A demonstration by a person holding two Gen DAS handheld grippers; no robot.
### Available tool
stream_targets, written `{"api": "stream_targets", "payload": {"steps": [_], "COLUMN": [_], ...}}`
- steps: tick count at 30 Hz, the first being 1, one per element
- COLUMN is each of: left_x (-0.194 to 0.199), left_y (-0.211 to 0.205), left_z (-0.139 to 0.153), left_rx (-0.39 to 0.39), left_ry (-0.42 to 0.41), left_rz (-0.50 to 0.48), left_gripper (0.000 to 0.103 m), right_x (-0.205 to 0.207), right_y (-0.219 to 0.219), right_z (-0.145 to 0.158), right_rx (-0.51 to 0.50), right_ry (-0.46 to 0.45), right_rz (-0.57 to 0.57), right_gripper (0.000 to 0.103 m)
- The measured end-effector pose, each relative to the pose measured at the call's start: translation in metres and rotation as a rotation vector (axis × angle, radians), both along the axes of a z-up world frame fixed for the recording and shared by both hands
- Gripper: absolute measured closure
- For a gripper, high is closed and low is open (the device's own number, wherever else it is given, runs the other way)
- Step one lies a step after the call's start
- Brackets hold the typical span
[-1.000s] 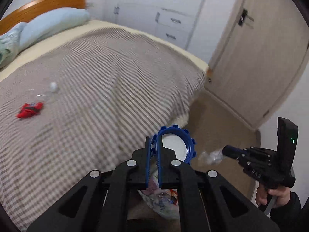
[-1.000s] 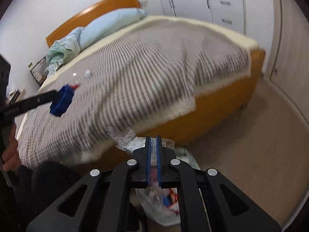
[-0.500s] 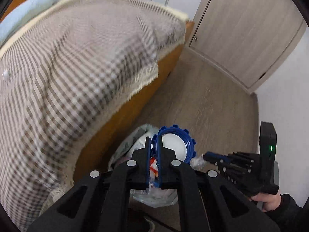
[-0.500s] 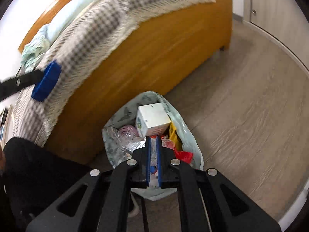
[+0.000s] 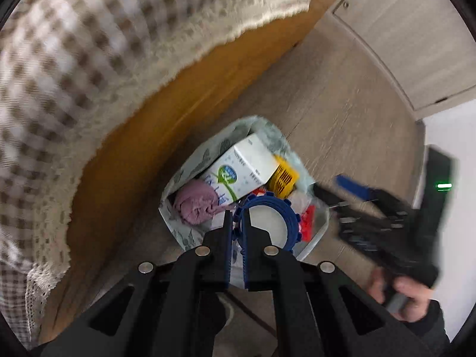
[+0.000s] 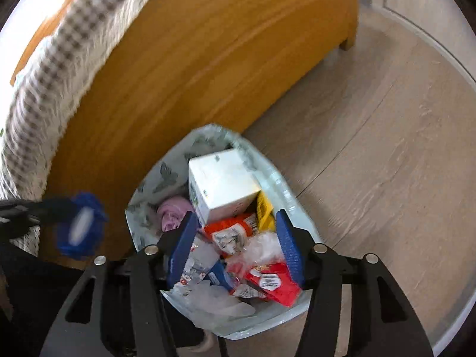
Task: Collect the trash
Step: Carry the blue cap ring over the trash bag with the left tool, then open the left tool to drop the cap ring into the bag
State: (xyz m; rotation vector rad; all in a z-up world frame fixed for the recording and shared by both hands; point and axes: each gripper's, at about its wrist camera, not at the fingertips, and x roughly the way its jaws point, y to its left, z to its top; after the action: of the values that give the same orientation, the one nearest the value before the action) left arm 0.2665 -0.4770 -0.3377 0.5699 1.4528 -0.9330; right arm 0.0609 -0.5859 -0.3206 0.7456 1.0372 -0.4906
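Note:
A pale patterned trash bag (image 5: 178, 178) (image 6: 148, 190) stands open on the floor by the bed, holding a white carton (image 5: 247, 163) (image 6: 223, 184), a purple cloth, a yellow piece and red wrappers (image 6: 273, 282). My left gripper (image 5: 236, 217) hangs right above it, shut on the rim of a blue toothed lid (image 5: 285, 217) with a white inside; the right wrist view shows that lid (image 6: 80, 226) blurred at the left. My right gripper (image 6: 235, 238) is over the bag's mouth, its jaws opening. Crumpled clear plastic (image 6: 261, 247) lies on the trash between them, with neither pad touching it.
The wooden bed side (image 5: 154, 113) (image 6: 193, 59) rises directly behind the bag, with a checked fringed blanket (image 5: 74, 44) hanging over it. Wood-look floor (image 6: 372, 148) spreads to the right. A pale cupboard door (image 5: 401, 29) and a white wall stand beyond. A hand (image 5: 410, 294) holds the right gripper.
Both grippers have come down from bed height and tipped toward the trash bag. The right jaws, shut on clear plastic before, now stand apart and the plastic lies in the bag.

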Motion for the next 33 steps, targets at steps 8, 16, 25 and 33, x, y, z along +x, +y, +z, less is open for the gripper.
{"api": "stream_targets", "payload": {"steps": [8, 16, 25, 33], "left_x": [-0.038, -0.049, -0.055, -0.052], "left_y": [-0.043, -0.081, -0.071, -0.055], "left_z": [-0.036, -0.103, -0.073, -0.026], "left_rx": [0.069, 0.217, 0.186, 0.142], "left_ry": [0.010, 0.001, -0.053, -0.051], "left_rz": [-0.171, -0.192, -0.217, -0.246], "left_gripper": [0.100, 0.055, 0.044, 0.038], "right_x": [-0.071, -0.082, -0.063, -0.059], "right_y": [-0.018, -0.006, 0.015, 0.021], "right_z": [0.025, 0.013, -0.014, 0.006], "right_rx": [0.032, 0.060, 0.055, -0.010], "right_ry": [-0.065, -0.030, 0.055, 0.110], "right_rz": [-0.140, -0.113, -0.040, -0.005], "right_gripper": [0.040, 0.040, 0.062, 0.067]}}
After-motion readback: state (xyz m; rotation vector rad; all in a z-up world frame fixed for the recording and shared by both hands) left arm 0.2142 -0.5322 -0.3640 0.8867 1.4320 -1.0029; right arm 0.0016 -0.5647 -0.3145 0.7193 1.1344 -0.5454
